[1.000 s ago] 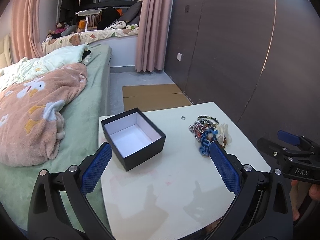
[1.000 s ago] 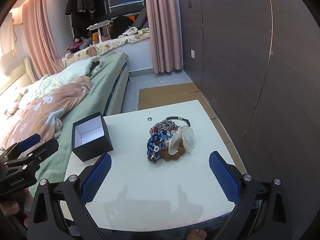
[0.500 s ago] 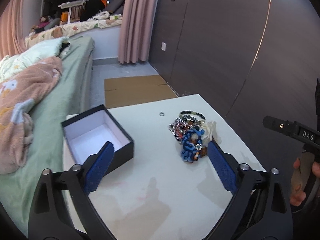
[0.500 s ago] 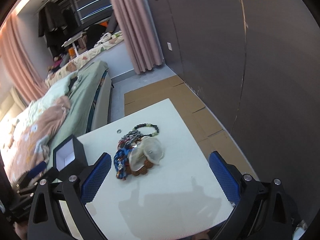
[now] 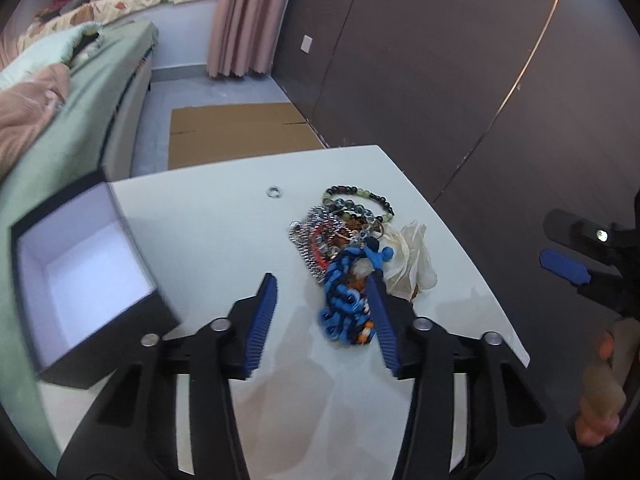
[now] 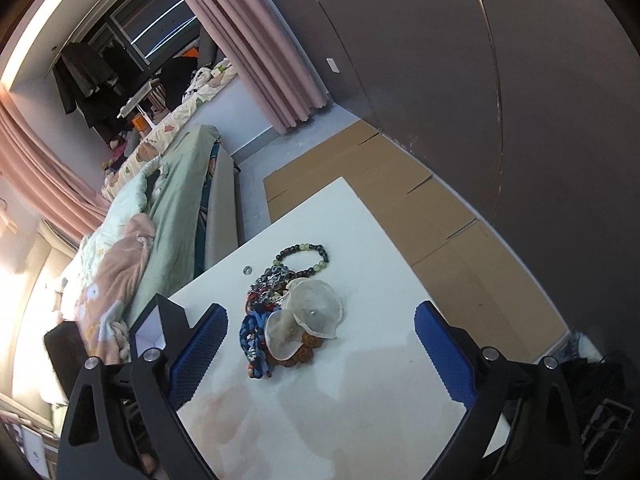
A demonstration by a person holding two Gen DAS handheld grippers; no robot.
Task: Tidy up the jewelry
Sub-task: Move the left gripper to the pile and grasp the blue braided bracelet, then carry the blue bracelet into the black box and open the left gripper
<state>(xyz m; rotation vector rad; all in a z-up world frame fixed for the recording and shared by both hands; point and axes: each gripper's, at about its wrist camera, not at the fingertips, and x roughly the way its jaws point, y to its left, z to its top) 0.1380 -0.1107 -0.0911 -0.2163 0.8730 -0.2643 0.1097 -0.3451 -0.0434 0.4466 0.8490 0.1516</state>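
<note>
A heap of jewelry [image 5: 347, 256] lies on the white table [image 5: 224, 240]: a blue braided bracelet [image 5: 342, 304], dark bead bracelets [image 5: 356, 196], silver chains and a cream fabric flower [image 5: 412, 256]. A small ring [image 5: 274, 191] lies apart. An open black box with white lining [image 5: 80, 280] stands at the left. My left gripper [image 5: 324, 312] is open, partly narrowed, its right pad against the blue bracelet. My right gripper [image 6: 320, 344] is open wide, above the table just short of the heap [image 6: 288, 312]. The box [image 6: 150, 332] shows behind its left finger.
A bed with green sheet and pink blanket [image 6: 120, 264] runs along the table's left. Flattened cardboard [image 5: 236, 132] lies on the floor beyond. A dark panel wall [image 5: 440, 60] stands at the right. The right gripper [image 5: 580, 256] shows at the left view's right edge.
My left gripper has moved forward and right to the heap and its jaws have narrowed around the blue bracelet. My right gripper has tilted and swung rightward, still open.
</note>
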